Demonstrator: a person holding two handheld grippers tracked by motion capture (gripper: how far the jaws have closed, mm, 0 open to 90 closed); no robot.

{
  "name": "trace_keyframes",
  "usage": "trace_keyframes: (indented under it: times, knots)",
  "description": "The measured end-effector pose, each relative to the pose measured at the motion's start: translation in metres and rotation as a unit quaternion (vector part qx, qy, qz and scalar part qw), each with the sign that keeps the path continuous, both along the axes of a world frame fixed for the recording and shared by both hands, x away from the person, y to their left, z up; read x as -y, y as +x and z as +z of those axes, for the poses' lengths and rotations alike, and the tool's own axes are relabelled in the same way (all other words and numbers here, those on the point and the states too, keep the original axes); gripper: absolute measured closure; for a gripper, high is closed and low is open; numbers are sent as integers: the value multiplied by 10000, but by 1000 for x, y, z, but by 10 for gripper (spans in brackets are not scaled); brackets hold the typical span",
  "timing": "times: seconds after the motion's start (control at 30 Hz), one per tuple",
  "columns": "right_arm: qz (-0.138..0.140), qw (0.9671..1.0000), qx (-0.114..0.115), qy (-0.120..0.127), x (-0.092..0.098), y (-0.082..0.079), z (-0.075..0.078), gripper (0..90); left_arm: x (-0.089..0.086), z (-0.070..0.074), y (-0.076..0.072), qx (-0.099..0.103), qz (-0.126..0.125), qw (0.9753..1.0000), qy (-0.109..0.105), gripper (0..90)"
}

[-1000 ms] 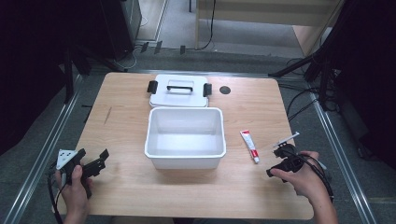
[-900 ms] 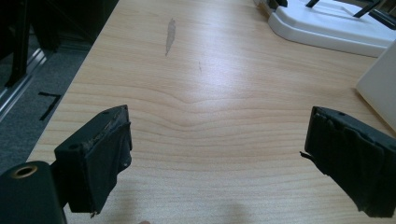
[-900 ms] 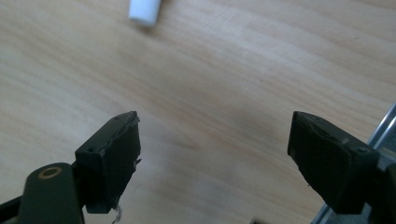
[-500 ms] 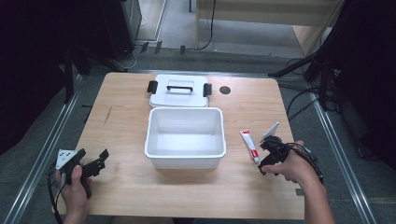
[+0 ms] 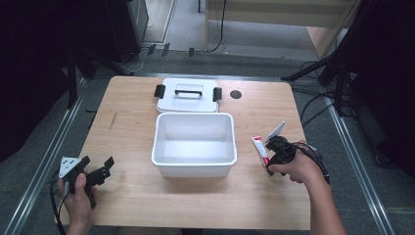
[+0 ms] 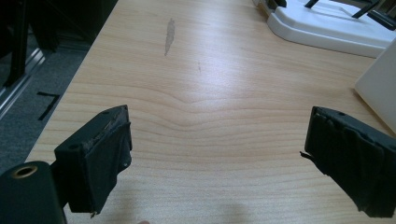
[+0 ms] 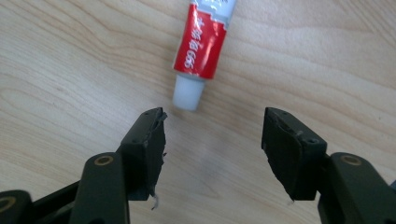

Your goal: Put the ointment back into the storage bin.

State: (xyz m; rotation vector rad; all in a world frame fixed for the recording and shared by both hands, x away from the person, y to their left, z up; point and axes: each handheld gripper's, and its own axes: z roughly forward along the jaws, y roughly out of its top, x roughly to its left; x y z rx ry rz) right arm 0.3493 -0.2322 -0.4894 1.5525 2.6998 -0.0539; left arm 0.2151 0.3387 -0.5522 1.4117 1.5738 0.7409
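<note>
A red and white tube (image 5: pixel 259 146) lies on the wooden table just right of an open white bin (image 5: pixel 194 144). In the right gripper view the tube (image 7: pixel 201 46) points its white cap (image 7: pixel 188 94) toward me. My right gripper (image 7: pixel 212 140) is open with its jaws just short of the cap, nothing between them. From above, that right gripper (image 5: pixel 272 161) hovers over the tube's near end. My left gripper (image 5: pixel 98 164) rests near the front left corner, open and empty; in its own view the left gripper (image 6: pixel 215 158) frames bare wood.
The bin's white lid (image 5: pixel 188 95) with black latches lies flat behind the bin, and shows as lid (image 6: pixel 327 28) far off in the left gripper view. A dark round hole (image 5: pixel 236 94) marks the table at the back right. Metal rails run along both table sides.
My right gripper has moved left from the table's right edge to the tube and tilted down over its cap end. The left gripper has stayed put.
</note>
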Motion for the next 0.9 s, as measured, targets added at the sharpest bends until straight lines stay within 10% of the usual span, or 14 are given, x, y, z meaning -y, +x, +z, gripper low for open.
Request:
trace_keyframes:
  times: [0.9]
  knots:
    - [-81, 9995, 180, 244, -25, 38, -9, 618, -1, 0, 0, 6, -2, 10000, -29, 79]
